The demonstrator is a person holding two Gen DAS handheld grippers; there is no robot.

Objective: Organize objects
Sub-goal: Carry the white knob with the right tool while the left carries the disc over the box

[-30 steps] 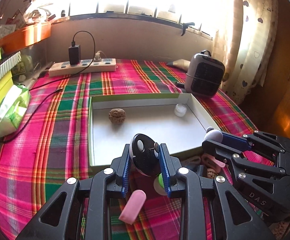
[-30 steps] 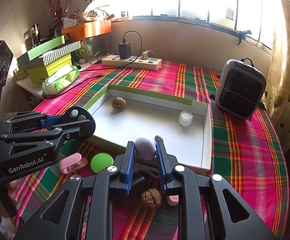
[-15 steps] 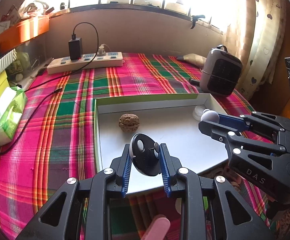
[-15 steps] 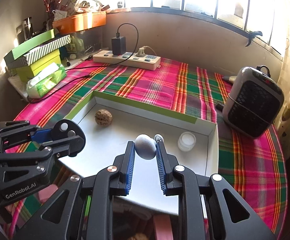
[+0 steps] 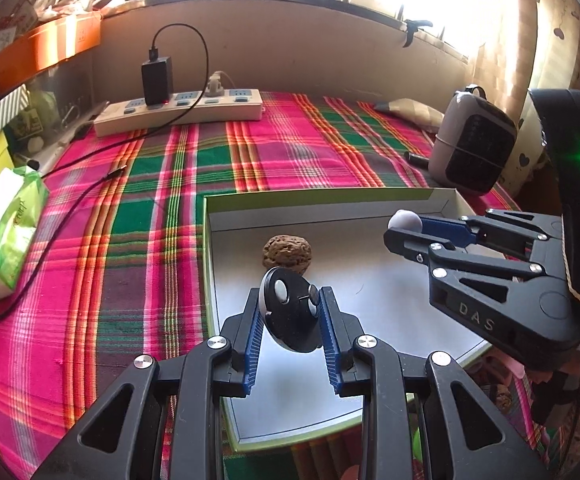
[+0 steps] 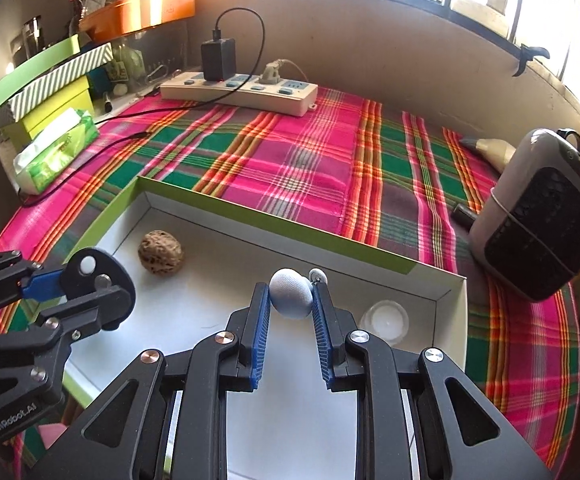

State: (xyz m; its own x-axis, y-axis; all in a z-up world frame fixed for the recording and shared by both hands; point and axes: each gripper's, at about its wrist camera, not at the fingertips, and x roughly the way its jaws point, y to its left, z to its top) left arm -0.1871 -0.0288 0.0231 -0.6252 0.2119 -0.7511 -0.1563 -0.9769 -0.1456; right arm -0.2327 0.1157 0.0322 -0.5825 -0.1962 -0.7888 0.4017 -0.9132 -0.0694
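Note:
My left gripper [image 5: 290,312] is shut on a black round disc [image 5: 290,316] and holds it above the white tray [image 5: 390,312], just in front of a brown walnut [image 5: 287,251]. My right gripper [image 6: 291,300] is shut on a grey-blue ball [image 6: 290,294] over the tray's middle [image 6: 194,312]. The walnut [image 6: 160,251] lies at the tray's far left, and a small white jar [image 6: 386,320] sits at its far right corner. Each gripper shows in the other's view: the right one [image 5: 404,222], the left one [image 6: 90,276].
A power strip [image 5: 178,112] with a charger and cable lies at the back of the plaid cloth. A small heater [image 6: 542,216] stands at the right. A green tissue pack [image 5: 2,224] and stacked boxes [image 6: 46,80] are at the left. Loose items [image 5: 502,396] lie below the tray's near edge.
Both grippers have moved forward from the loose items near the table's front to over the tray, each still holding its object. The walnut and jar have not moved.

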